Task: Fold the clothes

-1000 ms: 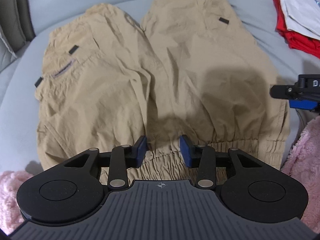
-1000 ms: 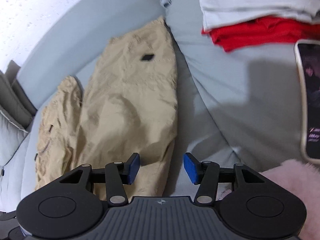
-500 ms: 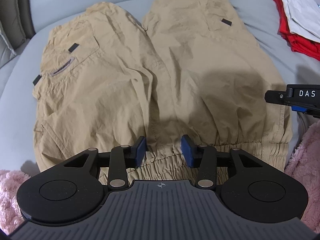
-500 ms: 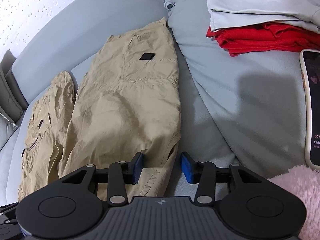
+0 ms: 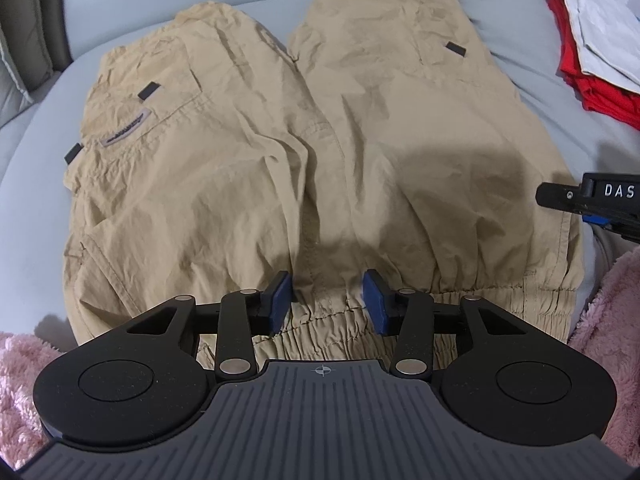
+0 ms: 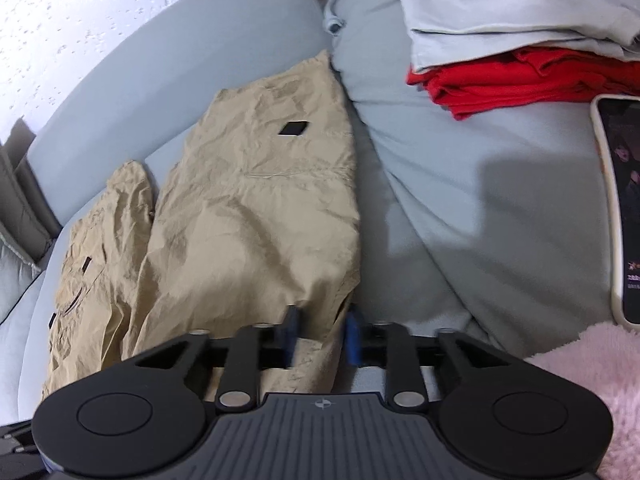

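Observation:
Tan cargo pants (image 5: 320,152) lie spread flat on a grey sofa, legs pointing away and the elastic waistband (image 5: 344,320) nearest me. My left gripper (image 5: 326,300) is open, its blue pads straddling the middle of the waistband. My right gripper (image 6: 322,334) is at the pants' right waist corner (image 6: 316,344), with the fabric edge between its narrowing blue pads; the pads are motion-blurred. The right gripper also shows at the right edge of the left wrist view (image 5: 596,200).
Folded grey (image 6: 500,4) and red (image 6: 520,76) clothes are stacked at the back right. A phone (image 6: 620,208) lies on the sofa seat (image 6: 460,200) at right. Pink fluffy fabric (image 6: 592,364) lies at the near edge on both sides. Sofa backrest (image 6: 180,80) rises behind.
The right gripper moved left onto the pants' waist corner and its pads have closed in around the fabric edge. The left gripper crept slightly forward over the waistband, still open.

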Tool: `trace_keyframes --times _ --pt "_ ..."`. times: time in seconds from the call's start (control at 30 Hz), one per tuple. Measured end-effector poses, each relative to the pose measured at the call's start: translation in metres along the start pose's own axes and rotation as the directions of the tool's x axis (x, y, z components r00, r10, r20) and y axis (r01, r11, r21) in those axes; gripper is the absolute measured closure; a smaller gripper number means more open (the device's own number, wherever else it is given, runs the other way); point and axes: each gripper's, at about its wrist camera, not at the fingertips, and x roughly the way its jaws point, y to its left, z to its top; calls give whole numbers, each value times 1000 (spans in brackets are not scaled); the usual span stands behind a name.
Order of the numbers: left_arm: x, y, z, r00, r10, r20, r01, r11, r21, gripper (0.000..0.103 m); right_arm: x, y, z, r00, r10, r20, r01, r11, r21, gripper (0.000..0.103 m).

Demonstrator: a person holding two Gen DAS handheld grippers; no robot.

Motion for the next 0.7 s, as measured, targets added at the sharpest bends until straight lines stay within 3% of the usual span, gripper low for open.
trace_keyframes --times 0.17,0.3,0.37,0.43,0.53,0.6,0.7 --pt "-1 1 5 1000 -10 -25 10 1000 25 56 -12 15 7 998 -44 54 46 998 -39 101" --pt "-10 10 18 998 -42 -47 43 999 17 64 -25 52 19 988 -104 116 122 979 -162 101" --pt "-15 16 22 998 -52 -44 52 999 5 65 -32 84 28 979 -130 155 168 951 -259 101" --pt "-40 47 26 998 -58 7 58 997 -50 65 -37 105 31 974 -137 183 192 926 -326 101" --pt "-60 84 28 998 -25 49 30 994 -103 65 -44 165 33 963 -117 244 225 845 -485 101" --pt "-79 130 26 996 13 84 3 983 -184 65 -46 204 25 961 -73 266 220 784 -581 101" --pt "-98 183 17 992 64 110 -31 959 -283 66 -47 263 -5 965 28 262 179 663 -727 101"
